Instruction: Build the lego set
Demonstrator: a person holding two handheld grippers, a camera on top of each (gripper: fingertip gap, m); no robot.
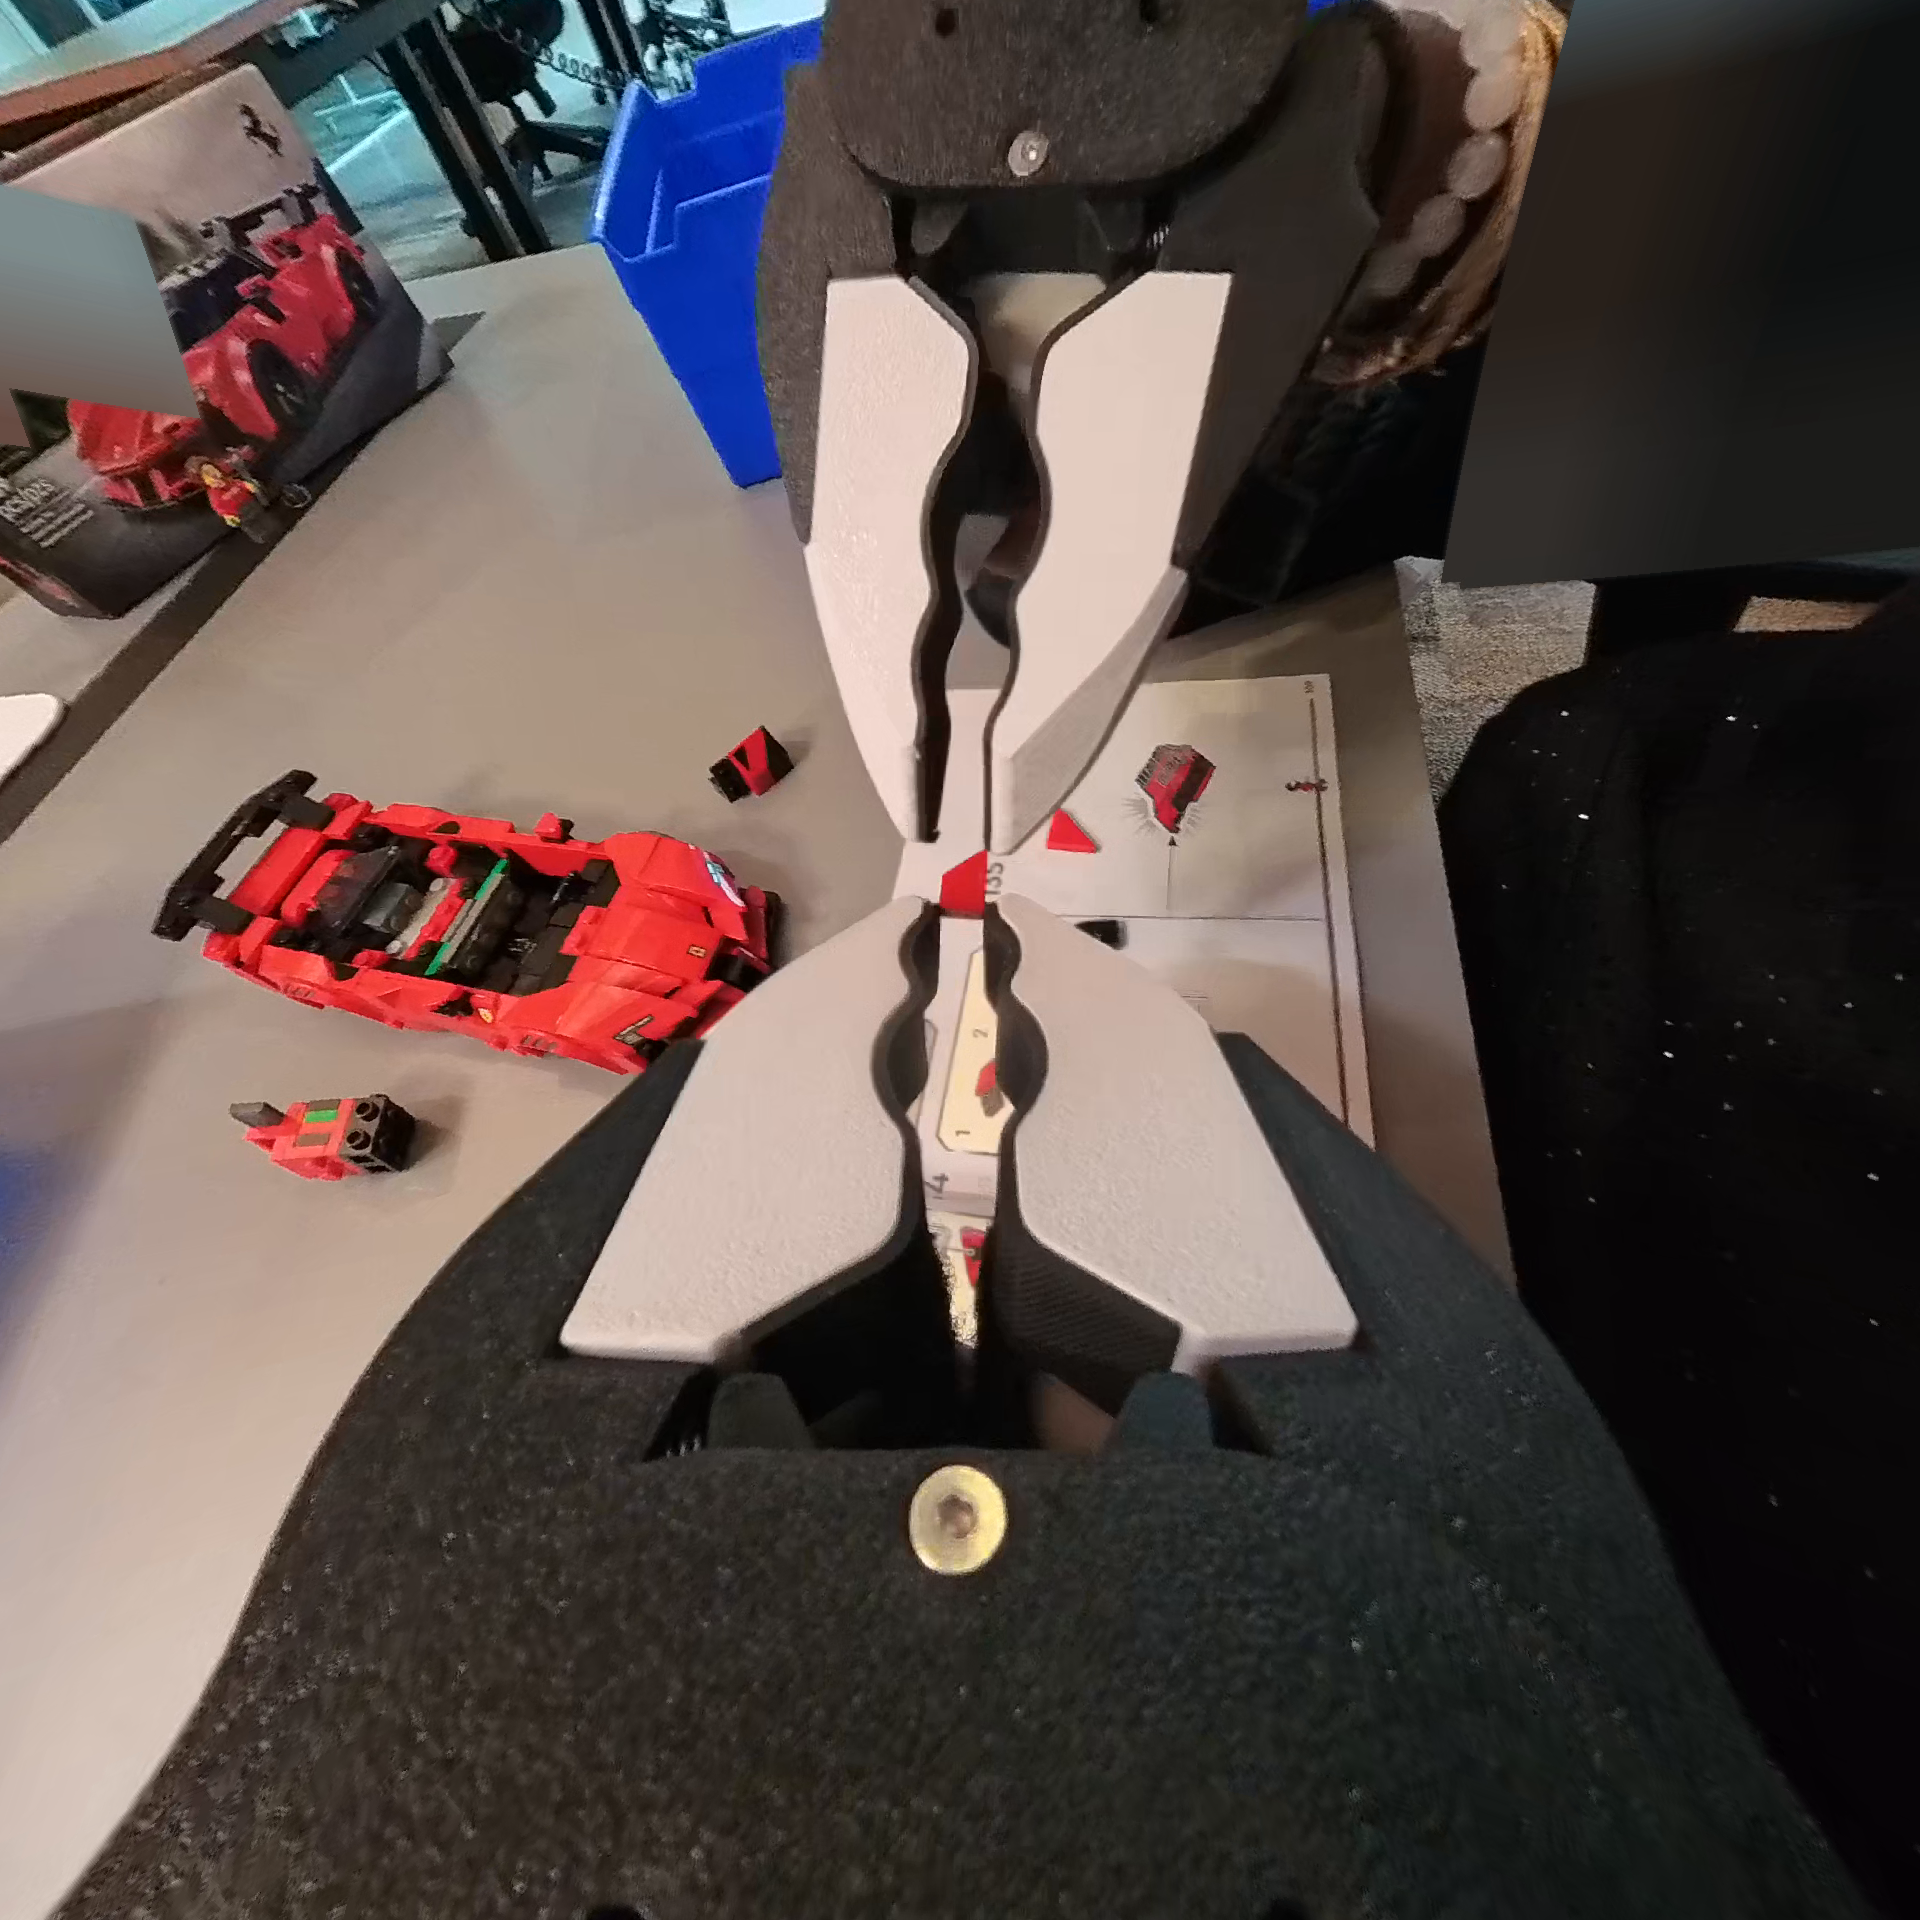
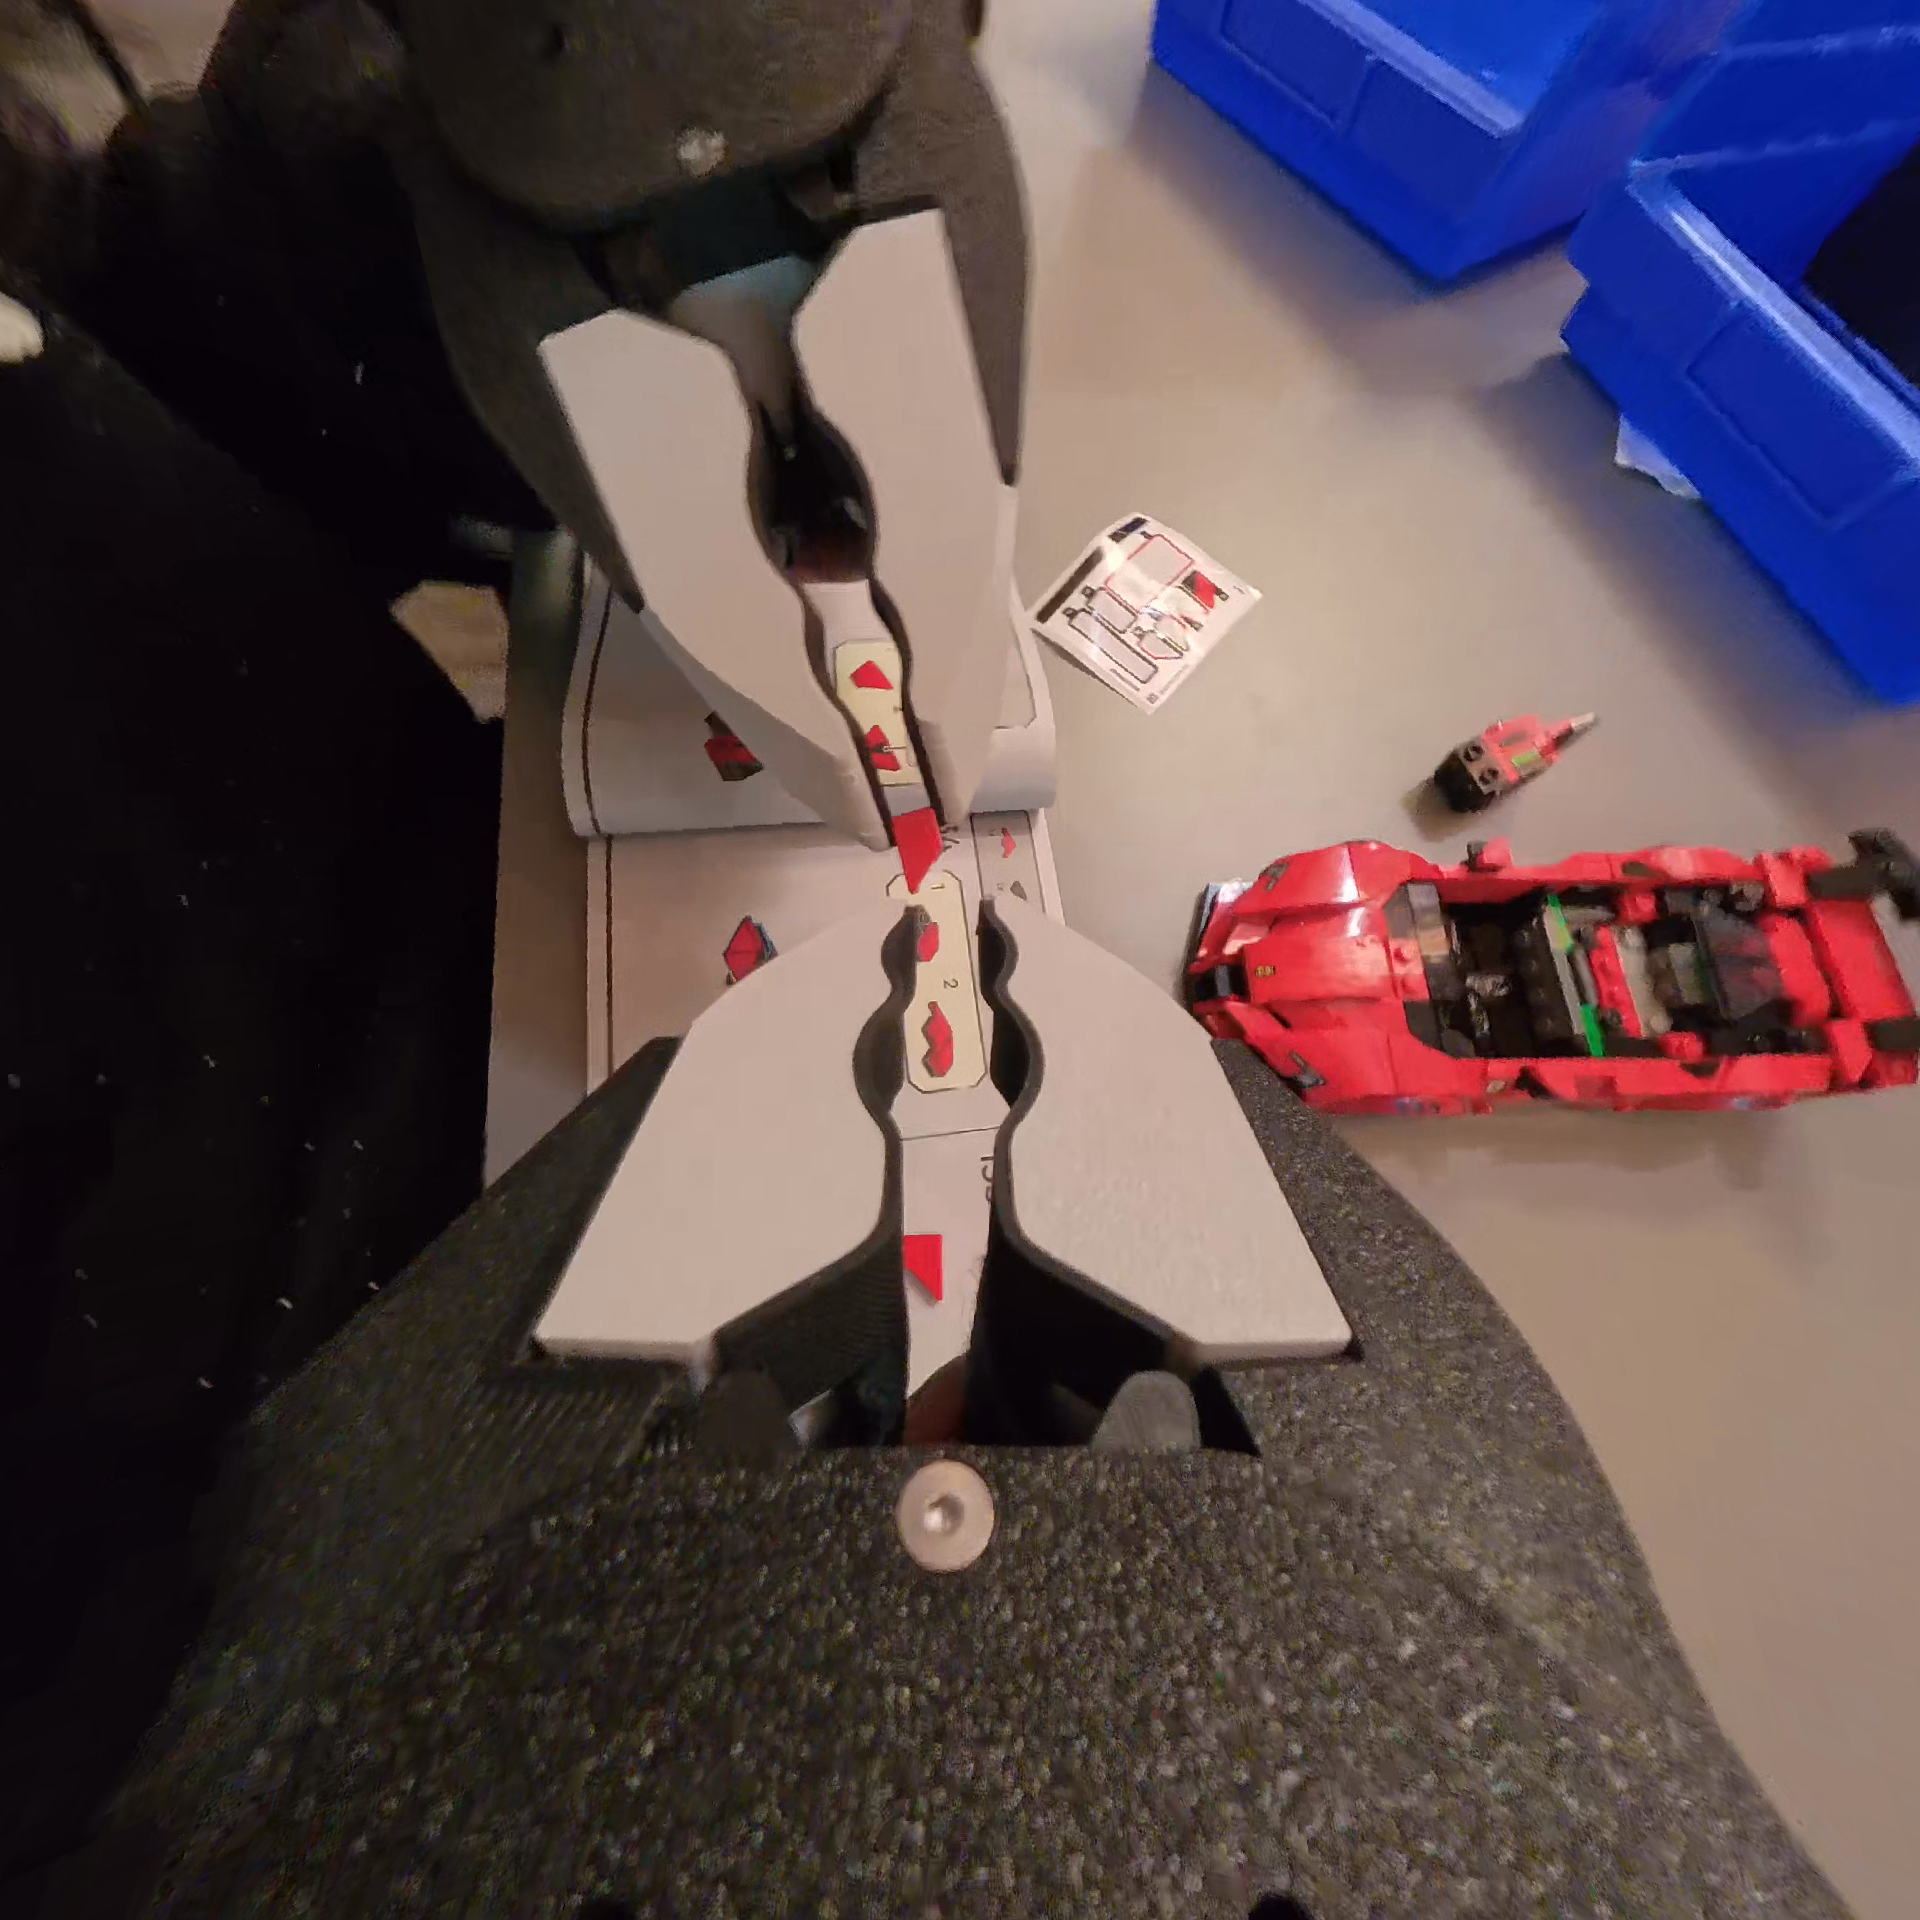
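The two grippers meet tip to tip above the open instruction booklet (image 1: 1247, 883), which lies at the desk (image 1: 520, 623) edge next to a person's dark clothing. The left gripper (image 1: 961, 909) is closed narrowly on a small red wedge piece (image 2: 914, 847), pinched at its very fingertips and held just above the page. The right gripper (image 2: 951, 920) faces it with a narrow gap between its fingers and nothing in them (the printed page shows through the gap). A second red wedge (image 2: 925, 1262) lies loose on the booklet beneath the right gripper. Farther in on the desk sits the part-built red car (image 1: 468, 935), its top open. Near it lie a small red-and-black sub-assembly (image 1: 332, 1138) and a smaller black-and-red piece (image 1: 750, 764). A sticker sheet (image 2: 1143, 613) lies beside the booklet. Blue bins (image 2: 1766, 416) and the set's box (image 1: 260, 343) stand toward the far edge.
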